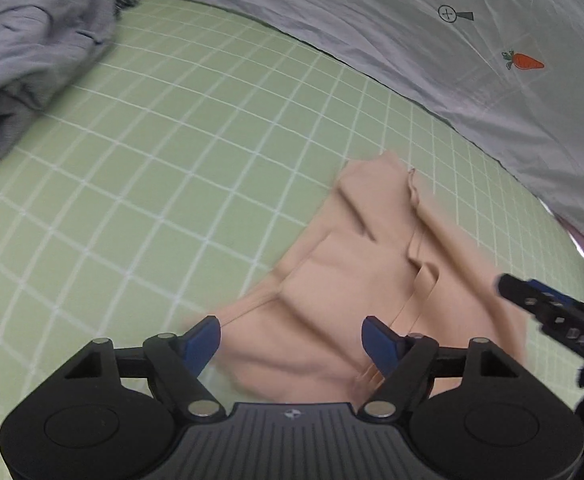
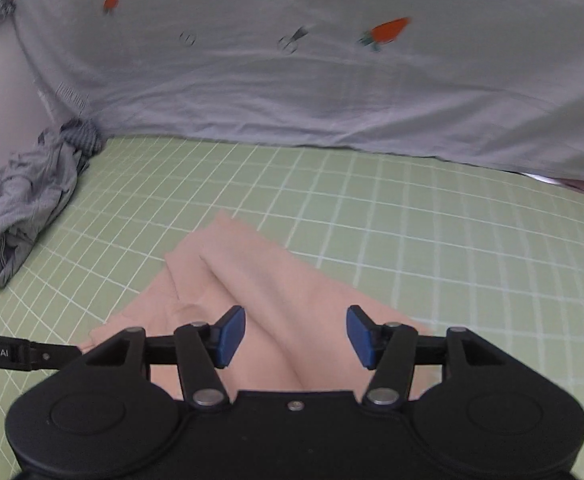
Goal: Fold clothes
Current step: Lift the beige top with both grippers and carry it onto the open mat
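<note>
Blue-padded jaws on both grippers stand wide apart, nothing clamped. Left gripper (image 1: 292, 344) hovers over near edge of peach garment (image 1: 376, 280), which lies crumpled on green grid mat (image 1: 152, 168). Right gripper (image 2: 296, 336) is above the same peach garment (image 2: 252, 280), cloth running between and under its jaws. Left view only: seams and a folded flap on the garment, plus the right gripper's tip (image 1: 532, 300) entering from the right over the cloth edge. Right view only: a black strap (image 2: 12, 354) with lettering at left. Farther left, a grey clothes pile (image 2: 24, 200) sits at the mat's edge. Behind, pale sheet with carrot prints (image 2: 332, 92) bounds the mat's far side.
</note>
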`<control>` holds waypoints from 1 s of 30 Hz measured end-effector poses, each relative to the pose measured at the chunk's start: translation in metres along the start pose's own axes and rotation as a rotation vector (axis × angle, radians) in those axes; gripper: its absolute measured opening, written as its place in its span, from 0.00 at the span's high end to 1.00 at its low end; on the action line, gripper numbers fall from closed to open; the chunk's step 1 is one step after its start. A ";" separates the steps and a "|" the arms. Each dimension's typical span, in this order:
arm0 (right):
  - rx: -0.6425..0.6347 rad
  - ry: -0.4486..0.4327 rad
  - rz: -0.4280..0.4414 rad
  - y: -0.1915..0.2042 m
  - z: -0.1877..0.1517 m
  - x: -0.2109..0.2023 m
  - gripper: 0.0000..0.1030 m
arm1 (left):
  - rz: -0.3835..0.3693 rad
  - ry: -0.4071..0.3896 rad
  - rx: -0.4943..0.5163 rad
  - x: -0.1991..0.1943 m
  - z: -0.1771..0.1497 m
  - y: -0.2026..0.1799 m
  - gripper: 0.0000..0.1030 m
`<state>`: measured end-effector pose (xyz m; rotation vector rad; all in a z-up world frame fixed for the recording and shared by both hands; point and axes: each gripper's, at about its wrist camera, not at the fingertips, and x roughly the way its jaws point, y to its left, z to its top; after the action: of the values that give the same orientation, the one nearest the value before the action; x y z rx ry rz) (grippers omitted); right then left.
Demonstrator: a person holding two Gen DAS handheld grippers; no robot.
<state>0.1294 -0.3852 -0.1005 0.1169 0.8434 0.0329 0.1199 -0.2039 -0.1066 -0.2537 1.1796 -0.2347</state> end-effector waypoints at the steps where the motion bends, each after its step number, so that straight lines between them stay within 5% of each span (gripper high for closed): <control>1: -0.009 0.019 0.019 0.003 0.005 0.013 0.45 | -0.003 0.013 -0.003 0.008 0.003 -0.002 0.24; 5: -0.041 0.069 0.084 0.014 0.019 0.050 0.48 | 0.007 0.013 0.015 0.029 0.008 -0.013 0.35; 6: -0.053 0.079 0.092 0.016 0.020 0.056 0.58 | 0.007 0.003 0.033 0.030 0.009 -0.017 0.45; 7: -0.067 0.090 0.099 0.018 0.022 0.062 0.66 | 0.021 0.002 0.048 0.031 0.010 -0.020 0.66; 9: -0.068 0.093 0.042 0.011 0.019 0.061 0.94 | 0.017 0.002 0.040 0.030 0.012 -0.018 0.81; 10: -0.053 0.099 -0.014 0.000 0.015 0.056 0.94 | -0.009 0.004 0.023 0.028 0.013 -0.015 0.91; 19: 0.090 0.150 -0.522 -0.095 -0.021 0.008 0.95 | -0.011 0.030 -0.033 0.013 0.000 0.001 0.94; 22: 0.138 0.165 -0.691 -0.127 -0.033 -0.007 0.84 | -0.006 0.037 -0.040 0.015 -0.003 0.001 0.94; 24: 0.145 0.103 -0.662 -0.119 -0.029 -0.017 0.59 | -0.005 0.037 -0.044 0.015 -0.003 0.001 0.94; 26: 0.110 0.029 -0.559 -0.098 -0.019 -0.018 0.54 | -0.006 0.038 -0.049 0.015 -0.003 0.002 0.94; 30: 0.081 -0.014 -0.197 -0.053 0.001 0.008 0.48 | -0.011 0.041 -0.059 0.015 -0.004 0.004 0.93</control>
<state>0.1351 -0.4375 -0.1119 0.1096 0.8396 -0.1869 0.1221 -0.2051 -0.1222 -0.3081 1.2272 -0.2153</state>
